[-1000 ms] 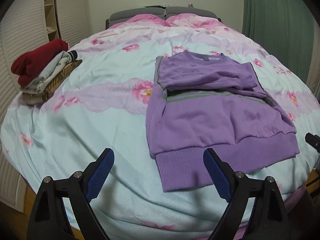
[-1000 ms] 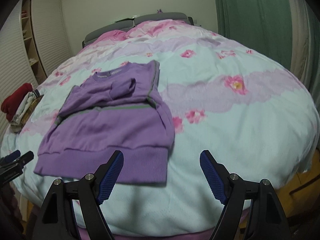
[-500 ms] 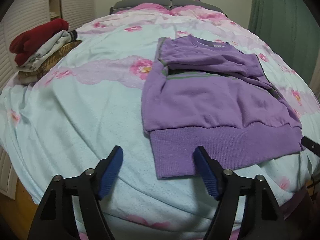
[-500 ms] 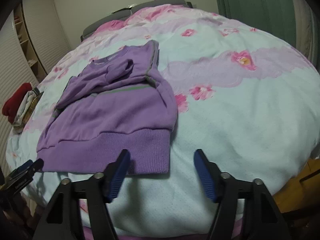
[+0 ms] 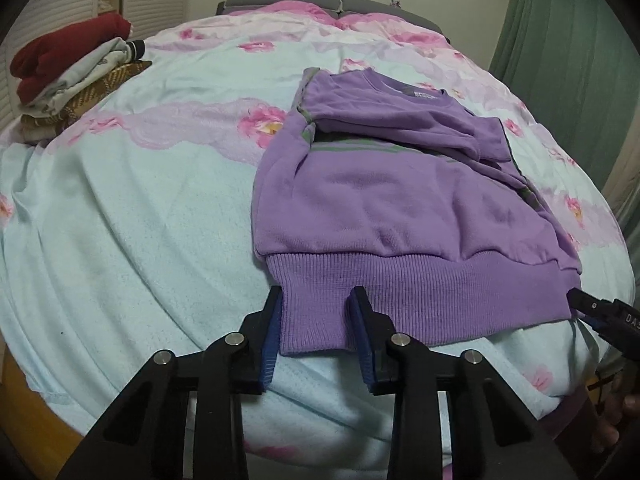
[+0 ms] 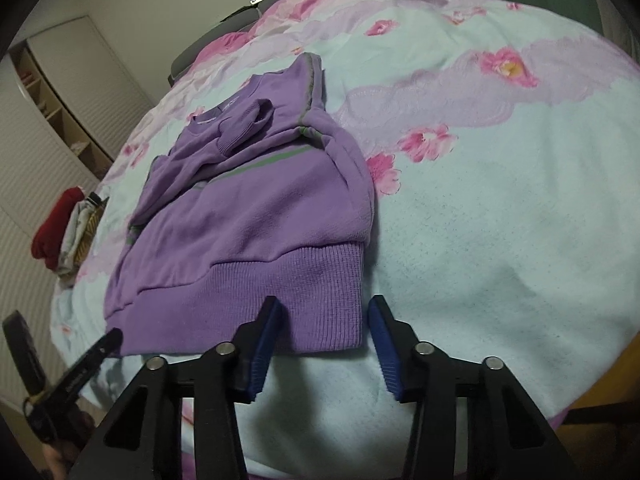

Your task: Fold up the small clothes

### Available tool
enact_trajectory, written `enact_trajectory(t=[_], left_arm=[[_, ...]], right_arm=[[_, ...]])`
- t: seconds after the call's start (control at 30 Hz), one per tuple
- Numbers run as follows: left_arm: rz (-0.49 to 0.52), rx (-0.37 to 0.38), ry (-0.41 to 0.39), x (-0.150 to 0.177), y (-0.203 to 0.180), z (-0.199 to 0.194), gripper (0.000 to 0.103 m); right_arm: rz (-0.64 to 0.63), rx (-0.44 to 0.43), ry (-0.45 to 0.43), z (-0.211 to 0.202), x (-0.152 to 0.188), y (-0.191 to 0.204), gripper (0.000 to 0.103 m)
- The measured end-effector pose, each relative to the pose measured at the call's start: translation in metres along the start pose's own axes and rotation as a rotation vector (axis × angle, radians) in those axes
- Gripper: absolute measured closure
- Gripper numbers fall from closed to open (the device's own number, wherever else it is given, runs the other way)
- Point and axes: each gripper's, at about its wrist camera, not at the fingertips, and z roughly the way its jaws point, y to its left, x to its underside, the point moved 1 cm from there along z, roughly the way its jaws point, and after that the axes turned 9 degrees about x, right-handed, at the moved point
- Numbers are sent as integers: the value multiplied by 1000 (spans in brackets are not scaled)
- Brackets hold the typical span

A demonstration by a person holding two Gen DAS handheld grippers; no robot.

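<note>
The left tongs [image 5: 316,320] and right tongs [image 6: 322,322] have just been closing and now stand narrow, each straddling a near corner of the ribbed hem of the purple knit sweater [image 5: 400,200]. Whether the pads grip yet I cannot tell. The sweater lies flat on the floral bed cover [image 5: 140,220], sleeves folded in. Judged step: taking the hem. Next comes pinching firmly, then carrying both corners evenly toward the collar.

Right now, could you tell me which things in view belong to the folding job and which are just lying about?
In the job:
- purple sweater, ribbed hem toward the camera
- left hand-held gripper, jaws just closing around the hem's left corner
- right hand-held gripper, likewise closing at the right corner

Lying about:
- stack of clothes
- floral bedspread
- green curtain
</note>
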Motion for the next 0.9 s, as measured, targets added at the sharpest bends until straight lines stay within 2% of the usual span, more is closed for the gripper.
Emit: enact_trajectory(t=[0.03,0.1,0.17,0.33,0.8,0.9], left_arm=[[-2,-3,-3,0,0,0,78],[-4,-9,-8,-1,0,-2,84],[0,-13,-11,-3,0,-4,92],[11,-17,-23,-7,-3,-14,95],[40,-22,-58,-2,-8,-60,96],[55,-29,-58,-3,-10,-59,96]], right_arm=[[0,3,1,0,0,0,74],[-11,0,-8,-2,0,2,87],[-31,5,-22,-6,-1,6,90],[-45,9,-42,-16,-2,8,92],[-59,-37,-69,-60,2,6,93],[-70,-30,-70,-61,2,6,93]])
